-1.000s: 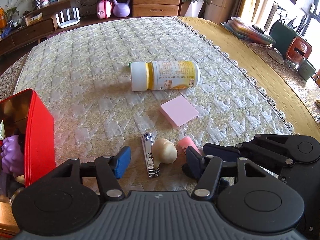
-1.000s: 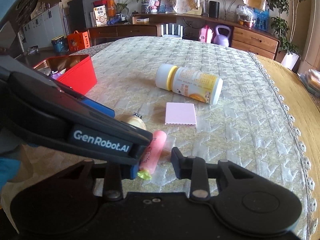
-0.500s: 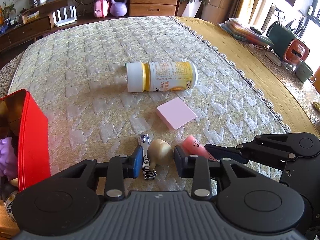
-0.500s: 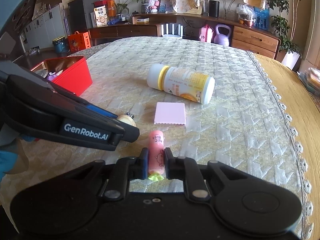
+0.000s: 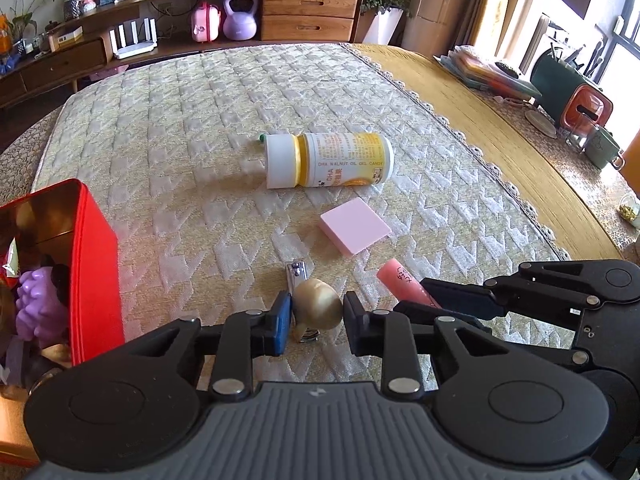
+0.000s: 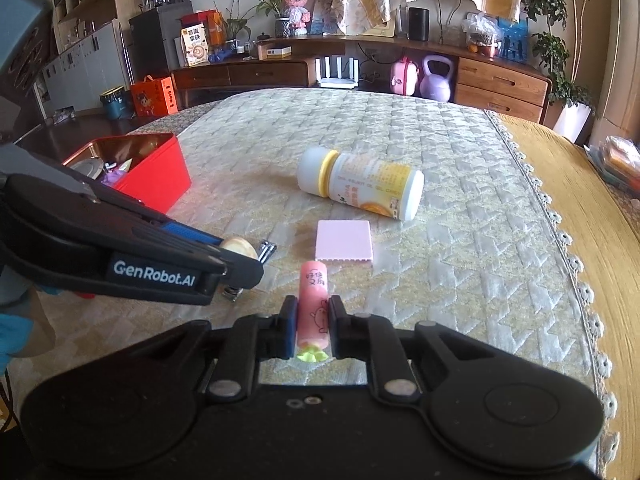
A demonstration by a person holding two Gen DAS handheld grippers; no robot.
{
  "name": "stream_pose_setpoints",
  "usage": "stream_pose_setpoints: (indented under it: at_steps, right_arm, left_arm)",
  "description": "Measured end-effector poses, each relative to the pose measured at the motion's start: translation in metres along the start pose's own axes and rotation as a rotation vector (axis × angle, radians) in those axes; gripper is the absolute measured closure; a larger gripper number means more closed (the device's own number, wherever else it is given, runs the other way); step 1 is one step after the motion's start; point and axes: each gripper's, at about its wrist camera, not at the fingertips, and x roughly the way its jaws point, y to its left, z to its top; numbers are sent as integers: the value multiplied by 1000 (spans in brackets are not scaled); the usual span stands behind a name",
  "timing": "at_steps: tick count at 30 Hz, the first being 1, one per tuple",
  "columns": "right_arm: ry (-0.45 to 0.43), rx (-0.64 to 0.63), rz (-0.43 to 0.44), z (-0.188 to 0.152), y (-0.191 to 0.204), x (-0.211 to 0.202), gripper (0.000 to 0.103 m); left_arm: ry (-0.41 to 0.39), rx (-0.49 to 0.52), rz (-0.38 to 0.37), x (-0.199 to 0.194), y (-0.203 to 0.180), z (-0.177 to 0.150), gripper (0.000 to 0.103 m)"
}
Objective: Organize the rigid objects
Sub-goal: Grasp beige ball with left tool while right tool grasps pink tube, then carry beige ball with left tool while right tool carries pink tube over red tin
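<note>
A second ago both tongs stood spread around their things; now both have narrowed. The left gripper (image 5: 316, 322) has come from a wide stance to a narrow one, and its jaws are closing on the beige rounded piece (image 5: 318, 308), which fills the gap between the blue pad and the black one at the lower centre of the left view. The nail clipper (image 5: 298, 274) lies partly under this piece. The right gripper (image 6: 313, 326) is pressed together on the pink tube (image 6: 314, 304), pinching it near its green end at the lower centre of the right view; before, the tube lay loose between wide fingers.

Both tools point down at a slant toward the quilted cloth (image 5: 180, 128). The right one reaches in from the lower right of the left view, the left one from the left side of the right view, so the two sit close together.

Above them the pink square pad (image 5: 355, 230) and the lying bottle (image 5: 328, 160) leave bare cloth around. The red tin (image 5: 96, 264) stands at the left edge, the lace border (image 6: 560, 216) at the right.
</note>
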Motion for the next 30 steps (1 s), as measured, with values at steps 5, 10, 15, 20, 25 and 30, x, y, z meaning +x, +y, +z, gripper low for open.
stream_pose_setpoints:
  at_steps: [5,10,15,20,25,30]
  right_arm:
    - [-27,0,19,9,14,-16,88]
    - [-53,-4,38,18,29,-30,88]
    - [-74,-19,58,29,48,-40,88]
    - [-82,-35,84,39,67,-44,88]
    - [-87,-45,107,50,88,-45,88]
    - [-91,-59,126,58,108,-44,88]
  left_arm:
    - [-18,-13,7,-20,8,-2,76]
    - [-31,-33,22,-40,20,-6,76]
    - [-46,-63,34,-60,36,-10,76]
    - [-54,-86,57,-74,53,-17,76]
    - [-73,-96,73,-88,71,-23,76]
    - [-90,-108,91,-102,89,-29,76]
